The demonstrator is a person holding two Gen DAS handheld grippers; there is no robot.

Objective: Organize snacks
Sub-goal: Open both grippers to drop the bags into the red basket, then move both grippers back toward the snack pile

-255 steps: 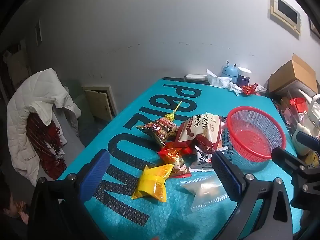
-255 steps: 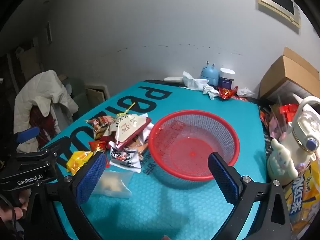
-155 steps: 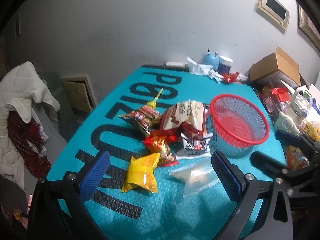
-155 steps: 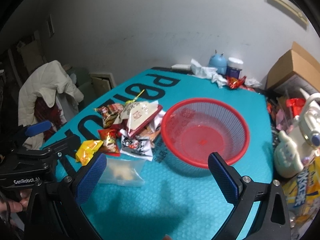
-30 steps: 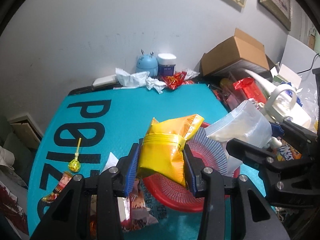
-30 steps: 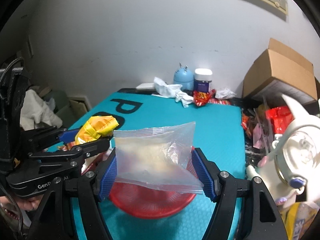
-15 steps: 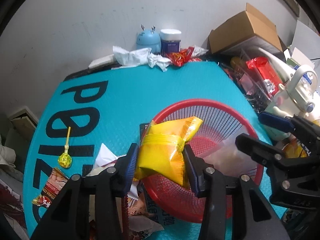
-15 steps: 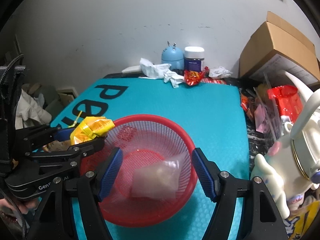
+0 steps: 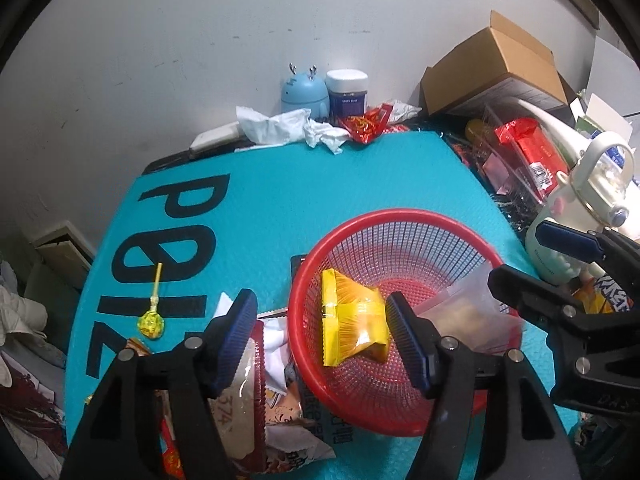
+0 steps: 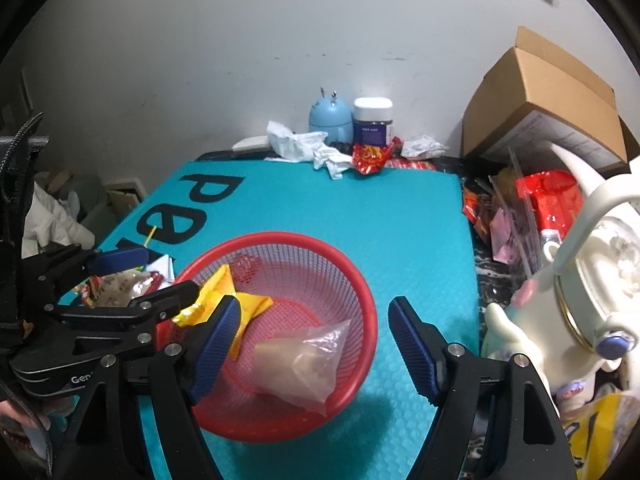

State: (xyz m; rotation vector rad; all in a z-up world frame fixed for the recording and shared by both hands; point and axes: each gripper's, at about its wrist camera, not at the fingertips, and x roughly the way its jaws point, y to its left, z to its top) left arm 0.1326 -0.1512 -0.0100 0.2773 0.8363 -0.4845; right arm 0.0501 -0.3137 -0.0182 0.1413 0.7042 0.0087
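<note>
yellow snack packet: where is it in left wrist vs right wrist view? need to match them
Left wrist: yellow snack packet lies low centre, inside the red basket on its near-left wall, between the open left gripper fingers.
Right wrist: same packet sits left of centre on the basket's left wall, partly behind the gripper fingers.
Shared landmark: the clear plastic bag in the same basket, beside the packet.
</note>
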